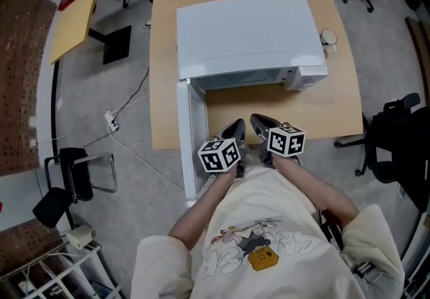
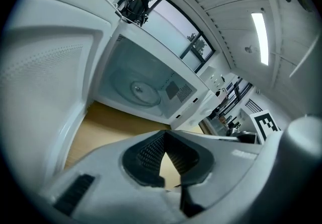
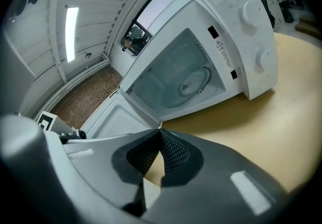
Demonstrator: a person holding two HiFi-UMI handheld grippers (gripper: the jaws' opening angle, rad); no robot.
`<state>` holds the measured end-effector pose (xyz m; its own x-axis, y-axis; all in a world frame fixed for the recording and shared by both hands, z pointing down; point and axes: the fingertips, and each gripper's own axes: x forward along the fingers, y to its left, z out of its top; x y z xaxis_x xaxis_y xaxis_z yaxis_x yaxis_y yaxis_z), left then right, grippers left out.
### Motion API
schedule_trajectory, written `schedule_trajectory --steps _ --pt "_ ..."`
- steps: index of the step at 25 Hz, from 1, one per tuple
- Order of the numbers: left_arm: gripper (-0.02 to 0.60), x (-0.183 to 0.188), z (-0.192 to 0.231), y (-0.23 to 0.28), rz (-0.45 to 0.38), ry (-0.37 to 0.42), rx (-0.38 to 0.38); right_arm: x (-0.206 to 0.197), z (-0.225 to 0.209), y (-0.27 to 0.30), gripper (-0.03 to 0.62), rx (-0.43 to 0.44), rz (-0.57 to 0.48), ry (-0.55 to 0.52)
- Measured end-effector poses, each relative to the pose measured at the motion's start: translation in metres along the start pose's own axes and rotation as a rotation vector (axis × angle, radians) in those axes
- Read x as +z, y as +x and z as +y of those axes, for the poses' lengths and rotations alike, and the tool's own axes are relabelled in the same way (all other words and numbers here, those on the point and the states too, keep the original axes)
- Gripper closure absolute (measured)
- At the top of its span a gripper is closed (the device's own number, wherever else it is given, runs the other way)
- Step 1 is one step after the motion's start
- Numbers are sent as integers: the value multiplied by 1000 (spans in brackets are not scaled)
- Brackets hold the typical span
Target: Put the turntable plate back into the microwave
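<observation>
Inside the microwave (image 1: 245,35), the turntable plate (image 2: 134,89) lies flat (door (image 2: 45,82) open).

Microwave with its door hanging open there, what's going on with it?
A person stands at a wooden table facing a white microwave whose door is swung open to the left. They hold a left gripper and a right gripper just in front of the opening, both shut and empty. The round glass turntable plate already lies on the floor inside the microwave, so the job looks done.
</observation>
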<state>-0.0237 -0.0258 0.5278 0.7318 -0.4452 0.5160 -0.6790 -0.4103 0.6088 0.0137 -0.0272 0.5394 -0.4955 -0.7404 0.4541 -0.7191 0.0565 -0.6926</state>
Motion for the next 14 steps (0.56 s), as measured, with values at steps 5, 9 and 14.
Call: schedule_trajectory --steps 5,9,14 --pt "583 3 -2 0 10 58 -7 -1 2 -1 586 -14 -1 -40" --pt "583 2 -1 1 19 72 -2 -2 5 -2 586 -23 5 -85" --pt "583 1 -3 3 28 73 1 -2 5 -4 586 -26 8 -100"
